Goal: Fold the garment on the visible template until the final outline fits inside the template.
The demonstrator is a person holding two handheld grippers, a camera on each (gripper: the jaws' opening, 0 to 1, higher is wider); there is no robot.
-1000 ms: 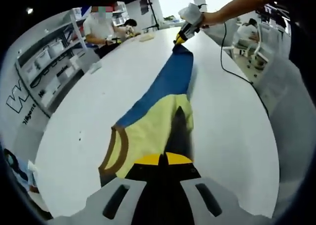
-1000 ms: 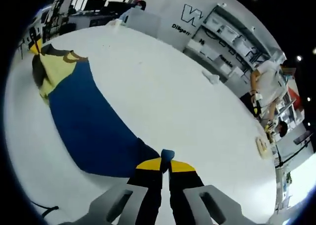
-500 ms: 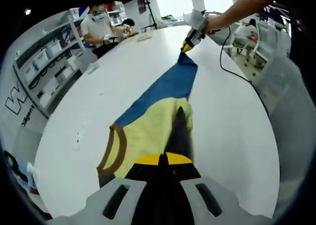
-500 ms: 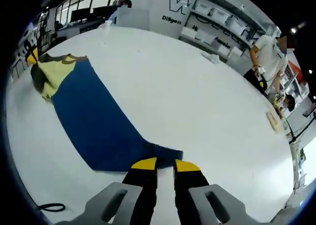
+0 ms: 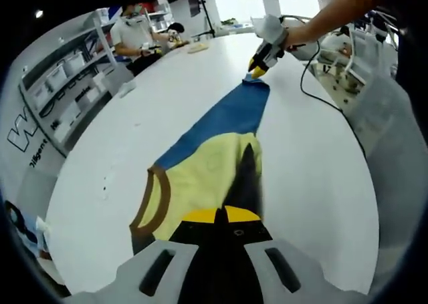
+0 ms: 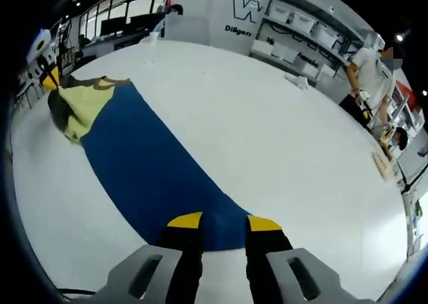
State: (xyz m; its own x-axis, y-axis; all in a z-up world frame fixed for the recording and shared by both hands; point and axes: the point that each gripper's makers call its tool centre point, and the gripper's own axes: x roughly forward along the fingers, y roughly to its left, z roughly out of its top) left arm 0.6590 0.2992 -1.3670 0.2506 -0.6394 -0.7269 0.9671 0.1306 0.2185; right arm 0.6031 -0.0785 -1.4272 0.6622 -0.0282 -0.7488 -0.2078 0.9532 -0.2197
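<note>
— Left gripper view first: what step was in hand?
— Laying the garment (image 5: pixel 212 158) out long before any fold, I'd judge. Nearest the lens, the left claw (image 5: pixel 221 215) was pinched shut on the yellow collar end, its yellow tips together with cloth between them.
— And the garment itself?
— Stretched flat along the white counter (image 5: pixel 314 184), yellow with a brown neck band near, blue running away to the far hem.
— The right claw?
— At that far hem in this view (image 5: pixel 259 65), a person's arm reaching in from the upper right to hold it, angled down toward the cloth. In the right gripper view its tips (image 6: pixel 223 222) stood parted, a gap between them, just over the blue hem and gripping nothing.
— So what did the next move call for?
— Probably a fresh grip on the hem or an edge, then folding. I could make out no template outline on the counter, so fit couldn't be judged
</note>
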